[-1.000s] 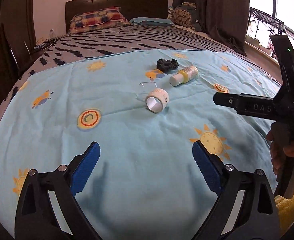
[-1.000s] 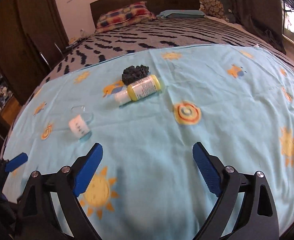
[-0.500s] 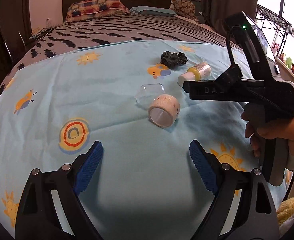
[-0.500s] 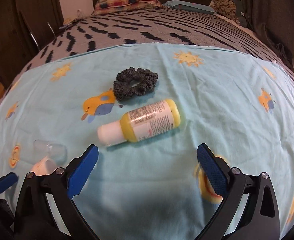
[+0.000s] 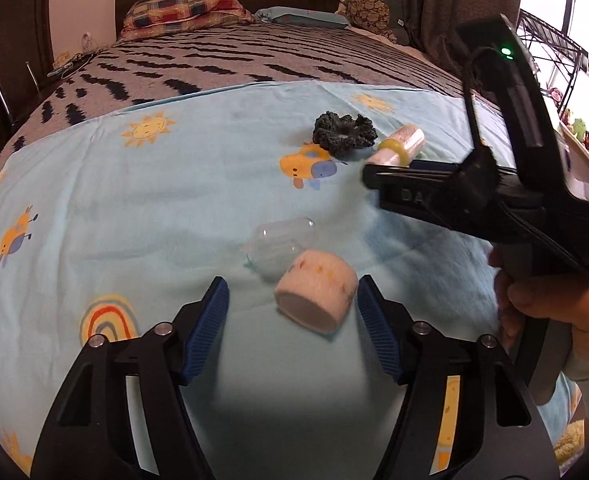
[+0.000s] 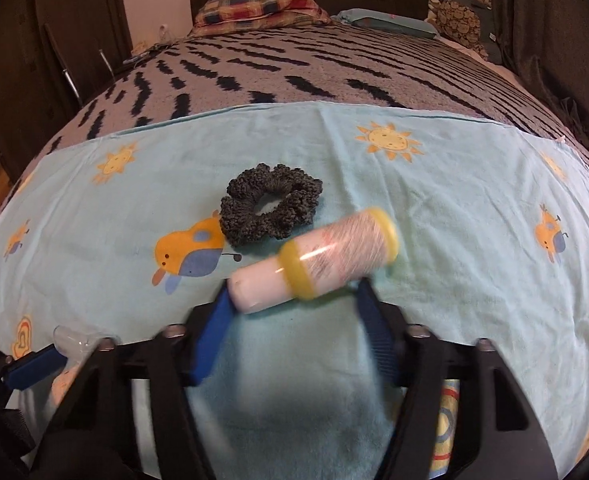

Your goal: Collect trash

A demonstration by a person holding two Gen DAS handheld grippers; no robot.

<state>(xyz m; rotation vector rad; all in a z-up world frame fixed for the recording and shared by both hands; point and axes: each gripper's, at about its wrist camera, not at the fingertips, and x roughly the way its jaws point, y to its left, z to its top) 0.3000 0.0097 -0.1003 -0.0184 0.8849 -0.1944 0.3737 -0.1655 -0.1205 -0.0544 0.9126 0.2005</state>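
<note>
A pale tape roll (image 5: 314, 295) lies on the light blue sheet (image 5: 134, 208), with a clear plastic cap (image 5: 280, 240) just behind it. My left gripper (image 5: 290, 308) is open, its blue pads on either side of the roll. A yellow bottle with a white cap (image 6: 314, 258) lies on its side, blurred, touching the left pad of my right gripper (image 6: 294, 312), which is open around its near end. The bottle (image 5: 398, 146) and the right gripper (image 5: 390, 178) also show in the left wrist view. A dark scrunchie (image 6: 270, 210) lies behind the bottle.
The sheet covers the near half of a bed with a grey, black-striped blanket (image 6: 294, 68). Pillows (image 5: 182, 8) and a dark headboard are at the far end. A curtain (image 5: 466, 12) and window rack stand on the right, dark furniture on the left.
Both grippers moved forward and down toward the sheet. The left one now straddles the tape roll. The right one reached the bottle, which turned and now looks blurred.
</note>
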